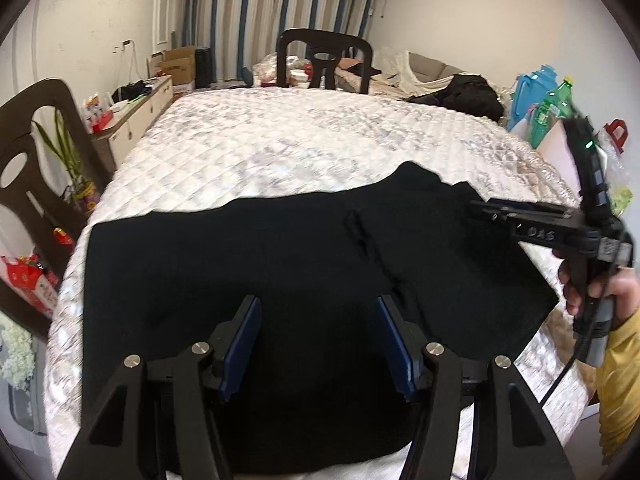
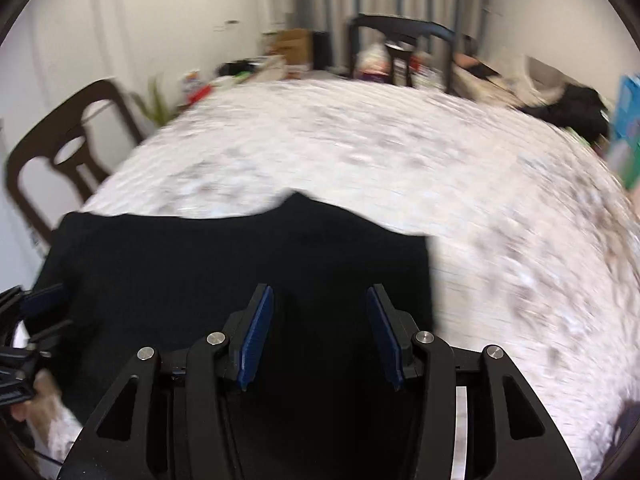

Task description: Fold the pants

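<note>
Pants (image 1: 280, 248) lie flat on quilted table cover (image 1: 280, 140) beneath both spread, empty grippers, left gripper (image 1: 318, 344) and right gripper (image 2: 320, 332); risk: dark fabric hides edges, so pinching one layer would skew the fold.

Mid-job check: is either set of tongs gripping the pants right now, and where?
Nothing is held. Left tongs and right tongs both stand open above the black pants, with no cloth between the pads.
</note>
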A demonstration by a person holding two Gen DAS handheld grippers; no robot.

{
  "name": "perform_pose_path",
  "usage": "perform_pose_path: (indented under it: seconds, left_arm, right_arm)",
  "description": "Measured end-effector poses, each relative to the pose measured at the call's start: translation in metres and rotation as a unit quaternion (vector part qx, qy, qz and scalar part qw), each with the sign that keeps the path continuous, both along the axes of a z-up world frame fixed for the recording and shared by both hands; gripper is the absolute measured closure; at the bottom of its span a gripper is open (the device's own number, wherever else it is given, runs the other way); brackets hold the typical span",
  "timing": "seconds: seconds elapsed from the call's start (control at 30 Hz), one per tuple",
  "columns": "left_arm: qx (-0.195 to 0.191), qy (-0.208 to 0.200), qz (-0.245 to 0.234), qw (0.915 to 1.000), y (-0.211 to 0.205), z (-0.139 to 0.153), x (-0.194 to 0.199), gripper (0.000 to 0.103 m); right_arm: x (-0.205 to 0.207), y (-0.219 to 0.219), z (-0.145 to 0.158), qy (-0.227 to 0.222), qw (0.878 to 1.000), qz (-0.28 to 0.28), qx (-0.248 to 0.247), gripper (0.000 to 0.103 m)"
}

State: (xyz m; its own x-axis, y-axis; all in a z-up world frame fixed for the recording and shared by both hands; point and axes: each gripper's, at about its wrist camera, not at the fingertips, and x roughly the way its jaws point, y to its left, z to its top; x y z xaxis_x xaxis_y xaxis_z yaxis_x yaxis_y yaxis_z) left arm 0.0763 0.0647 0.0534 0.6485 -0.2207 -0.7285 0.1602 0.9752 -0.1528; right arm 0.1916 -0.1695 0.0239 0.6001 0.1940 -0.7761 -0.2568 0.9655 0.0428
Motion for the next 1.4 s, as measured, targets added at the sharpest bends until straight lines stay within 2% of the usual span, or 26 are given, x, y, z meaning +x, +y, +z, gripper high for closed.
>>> perform_pose_path:
  seconds: [0.1,0.2,0.4,0.57,0.73,0.87,1.0,1.07,1.13,1.2,1.27,1.4]
  left_arm:
    - [-0.018,0.001,-0.014,0.9997,-0.012,0.002,0.010,0.042]
    - [-0.025,0.000,-0.024,0.9994,-0.022,0.006,0.017,0.042]
    - [-0.035,0.002,-0.044,0.9984,-0.045,0.010,0.038,0.042]
    - [-0.028,0.011,-0.052,0.9982,-0.059,0.004,0.048,0.042]
    - [-0.034,0.029,-0.051,0.9977,-0.059,-0.003,0.048,0.042]
    - [-0.026,0.037,-0.052,0.9976,-0.059,-0.008,0.049,0.042]
    - [-0.033,0.046,-0.045,0.9974,-0.056,-0.015,0.051,0.042]
    - [-0.034,0.045,-0.043,0.9975,-0.055,-0.015,0.051,0.042]
    - [-0.033,0.045,-0.043,0.9975,-0.055,-0.014,0.051,0.042]
    - [-0.032,0.045,-0.042,0.9976,-0.056,-0.015,0.052,0.042]
    - [-0.028,0.044,-0.042,0.9977,-0.057,-0.015,0.052,0.042]
    - [-0.026,0.043,-0.043,0.9978,-0.058,-0.016,0.053,0.041]
  right_arm:
    - [0.019,-0.015,-0.012,0.015,0.999,-0.021,-0.022,0.054]
    - [0.031,-0.022,-0.015,0.032,0.999,-0.023,0.021,0.053]
    - [0.052,-0.025,-0.014,0.047,0.998,-0.028,0.044,0.053]
    - [0.065,-0.018,-0.017,0.034,0.999,-0.035,0.026,0.053]
    - [0.062,-0.025,-0.011,0.032,0.998,-0.046,0.030,0.053]
    - [0.042,-0.024,-0.004,0.004,1.000,-0.016,0.022,0.053]
    - [0.039,-0.006,0.001,-0.012,1.000,0.024,0.007,0.053]
    - [0.044,0.004,0.001,-0.007,0.999,0.041,0.007,0.064]
    - [0.046,0.011,0.005,-0.017,0.999,0.043,0.004,0.064]
    - [0.047,0.016,0.008,-0.014,0.997,0.064,0.028,0.069]
    - [0.043,0.026,0.009,-0.028,0.996,0.078,0.012,0.069]
    - [0.055,0.037,-0.007,0.032,0.993,0.113,0.024,0.077]
